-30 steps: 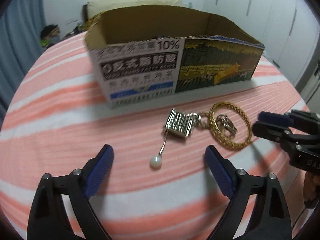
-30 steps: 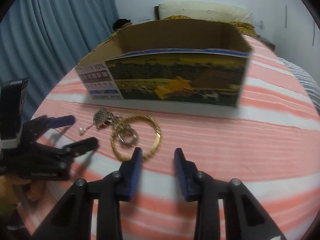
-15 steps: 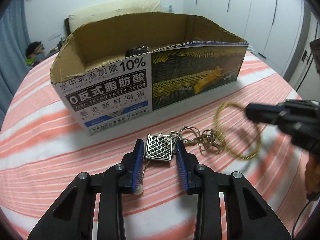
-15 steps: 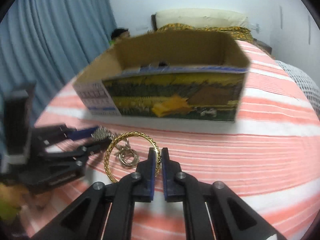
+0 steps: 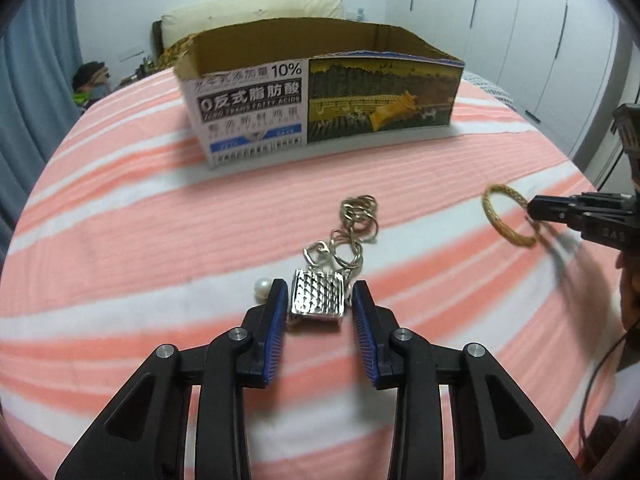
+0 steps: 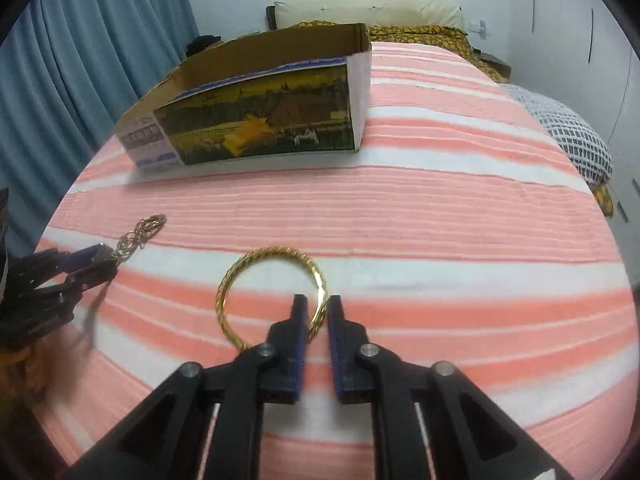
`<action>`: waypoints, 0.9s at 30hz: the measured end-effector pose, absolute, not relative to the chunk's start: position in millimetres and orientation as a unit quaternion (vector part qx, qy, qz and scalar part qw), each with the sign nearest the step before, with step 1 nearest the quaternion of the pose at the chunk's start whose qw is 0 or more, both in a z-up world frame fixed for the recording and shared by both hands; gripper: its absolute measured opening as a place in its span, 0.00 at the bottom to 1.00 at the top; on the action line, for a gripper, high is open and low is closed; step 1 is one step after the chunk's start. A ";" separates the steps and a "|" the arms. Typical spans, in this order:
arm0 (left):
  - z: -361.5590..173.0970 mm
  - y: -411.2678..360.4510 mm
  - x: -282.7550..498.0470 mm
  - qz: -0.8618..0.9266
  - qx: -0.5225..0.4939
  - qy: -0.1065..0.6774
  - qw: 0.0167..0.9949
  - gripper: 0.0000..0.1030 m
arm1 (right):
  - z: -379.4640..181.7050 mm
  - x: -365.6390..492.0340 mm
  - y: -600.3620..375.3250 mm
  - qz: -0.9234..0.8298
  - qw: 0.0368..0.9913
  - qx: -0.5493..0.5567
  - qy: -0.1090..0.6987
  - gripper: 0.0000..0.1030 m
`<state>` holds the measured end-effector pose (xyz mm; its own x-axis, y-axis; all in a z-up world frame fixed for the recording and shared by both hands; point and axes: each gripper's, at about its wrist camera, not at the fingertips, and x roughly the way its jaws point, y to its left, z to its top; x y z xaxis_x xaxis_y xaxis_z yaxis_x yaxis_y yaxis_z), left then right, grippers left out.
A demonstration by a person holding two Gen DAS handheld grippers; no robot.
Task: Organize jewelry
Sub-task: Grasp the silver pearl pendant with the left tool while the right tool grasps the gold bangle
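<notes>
Fingers (image 6: 298, 320) of right gripper (image 6: 317, 316) tight around gold bangle (image 6: 272, 296), left gripper (image 5: 320, 304) flanking silver charm (image 5: 319, 297).

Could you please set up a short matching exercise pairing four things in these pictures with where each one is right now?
Things:
1. gold bangle
2. silver mesh charm
3. pearl
4. cardboard box

Places:
A. just outside the left gripper's left finger
B. far side of the striped bedspread
C. pinched by the right gripper
D. between the left gripper's fingers

Pairs: 1-C, 2-D, 3-A, 4-B
</notes>
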<state>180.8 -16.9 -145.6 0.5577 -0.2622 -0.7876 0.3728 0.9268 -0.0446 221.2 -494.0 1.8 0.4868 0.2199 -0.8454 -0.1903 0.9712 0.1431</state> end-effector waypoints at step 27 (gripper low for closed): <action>-152.2 -15.0 195.2 -0.203 0.074 0.434 0.875 0.70 | -5.2 223.4 -425.8 0.176 0.858 -0.063 0.478 0.45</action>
<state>195.2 -15.0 -152.2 0.5411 -0.2900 -0.7894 0.4192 0.9068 -0.0458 223.4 -425.8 -5.2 0.4815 0.2430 -0.8421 -0.3628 0.9299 0.0608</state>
